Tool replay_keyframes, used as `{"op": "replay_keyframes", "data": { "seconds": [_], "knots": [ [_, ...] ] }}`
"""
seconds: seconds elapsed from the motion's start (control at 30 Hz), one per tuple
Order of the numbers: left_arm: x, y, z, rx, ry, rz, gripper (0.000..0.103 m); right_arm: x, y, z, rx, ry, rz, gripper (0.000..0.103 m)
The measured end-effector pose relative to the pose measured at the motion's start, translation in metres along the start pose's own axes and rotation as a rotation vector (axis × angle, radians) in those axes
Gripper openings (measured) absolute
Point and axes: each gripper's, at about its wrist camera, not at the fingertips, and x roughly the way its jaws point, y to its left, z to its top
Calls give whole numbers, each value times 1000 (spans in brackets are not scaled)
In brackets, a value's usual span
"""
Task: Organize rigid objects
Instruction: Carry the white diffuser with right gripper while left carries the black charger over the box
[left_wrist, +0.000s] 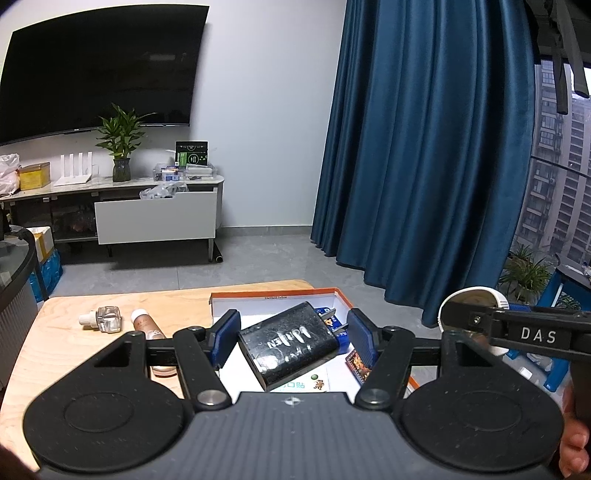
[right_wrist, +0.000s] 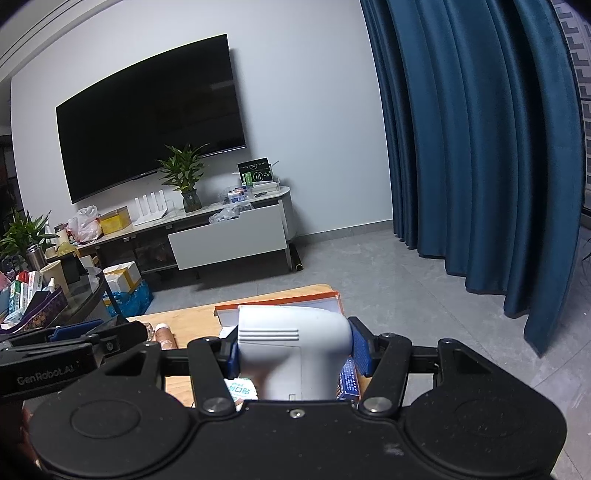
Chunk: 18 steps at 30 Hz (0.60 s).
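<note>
We are clamping the black charger (left_wrist: 291, 343) in the left tongs (left_wrist: 291, 334) and the white device (right_wrist: 295, 354) in the right tongs (right_wrist: 293, 349) over the orange-rimmed box (left_wrist: 343, 295), risking a collision.

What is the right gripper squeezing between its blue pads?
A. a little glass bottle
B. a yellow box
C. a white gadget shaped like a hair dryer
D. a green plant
C: in the right wrist view the white gadget sits clamped between the blue pads of the right gripper.
</note>
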Motion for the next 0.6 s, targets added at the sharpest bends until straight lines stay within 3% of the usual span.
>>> {"op": "replay_keyframes", "data": {
  "seconds": [0.6],
  "knots": [
    [29,-3,0,12,50,-7,64,44,0,1,-9,66,-1,67]
  ]
}}
